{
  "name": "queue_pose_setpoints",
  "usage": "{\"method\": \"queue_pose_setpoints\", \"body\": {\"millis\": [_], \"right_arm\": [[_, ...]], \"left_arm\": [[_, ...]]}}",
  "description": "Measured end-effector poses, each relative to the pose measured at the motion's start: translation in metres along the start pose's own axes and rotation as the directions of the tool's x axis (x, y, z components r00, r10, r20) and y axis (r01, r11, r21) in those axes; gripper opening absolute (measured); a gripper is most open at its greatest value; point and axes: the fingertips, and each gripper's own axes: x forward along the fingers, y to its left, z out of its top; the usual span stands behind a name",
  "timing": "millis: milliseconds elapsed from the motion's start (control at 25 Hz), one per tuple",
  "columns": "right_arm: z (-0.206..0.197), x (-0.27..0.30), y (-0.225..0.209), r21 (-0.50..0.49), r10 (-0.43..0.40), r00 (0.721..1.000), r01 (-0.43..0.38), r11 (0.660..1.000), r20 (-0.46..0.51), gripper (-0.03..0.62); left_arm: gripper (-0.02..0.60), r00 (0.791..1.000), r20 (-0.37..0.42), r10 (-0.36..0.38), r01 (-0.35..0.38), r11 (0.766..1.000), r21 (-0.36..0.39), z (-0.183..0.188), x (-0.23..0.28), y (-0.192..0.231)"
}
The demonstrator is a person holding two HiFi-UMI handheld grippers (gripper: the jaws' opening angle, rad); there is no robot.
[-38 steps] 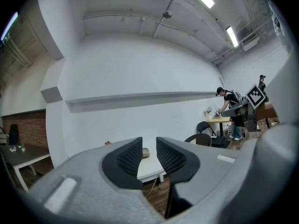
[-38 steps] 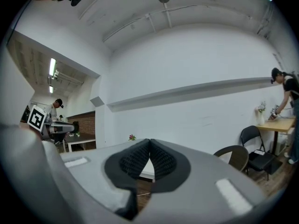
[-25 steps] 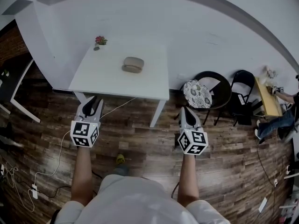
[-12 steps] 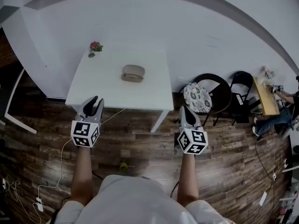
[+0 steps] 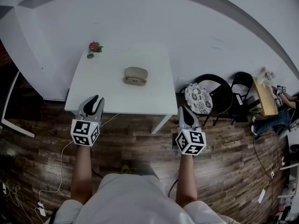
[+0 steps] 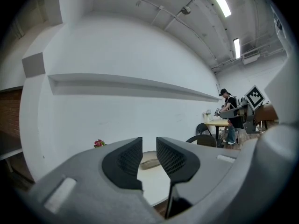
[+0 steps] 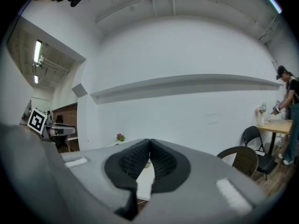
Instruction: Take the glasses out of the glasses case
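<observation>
- Glasses case – a tan, oval, hard-shell one – lies shut on the square white table, near the middle of the top and a little toward its far right.
- A small pot of pink flowers stands at the table's far left corner, well apart from the case.
- The left gripper, grey with a marker cube, hangs over the table's near left edge and points toward the tabletop. It is well short of the case.
- In the left gripper view its two dark ribbed fingers stand a narrow gap apart with nothing held between them. The case shows small and far off through that gap.
- The right gripper is held just off the table's near right corner, over the dark wooden plank floor.
- In the right gripper view its fingers meet at the tips – closed on nothing.
- Both grippers are held at about the same height in front of the person's white shirt.
- To the right of the table stand a round black chair with a patterned cushion and a black folding chair.
- A thin white cable trails across the floor on the left.
</observation>
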Motion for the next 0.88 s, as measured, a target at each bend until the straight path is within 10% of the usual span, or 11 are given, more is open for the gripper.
{"method": "queue_pose_setpoints", "body": {"millis": [880], "right_arm": [[0.006, 0.116, -0.041, 0.009, 0.021, 1.000, -0.021, 1.000, 0.003, 0.003]], "left_arm": [[0.101, 0.999, -0.025, -0.027, 0.028, 0.999, 0.022, -0.002, 0.117, 0.024]]}}
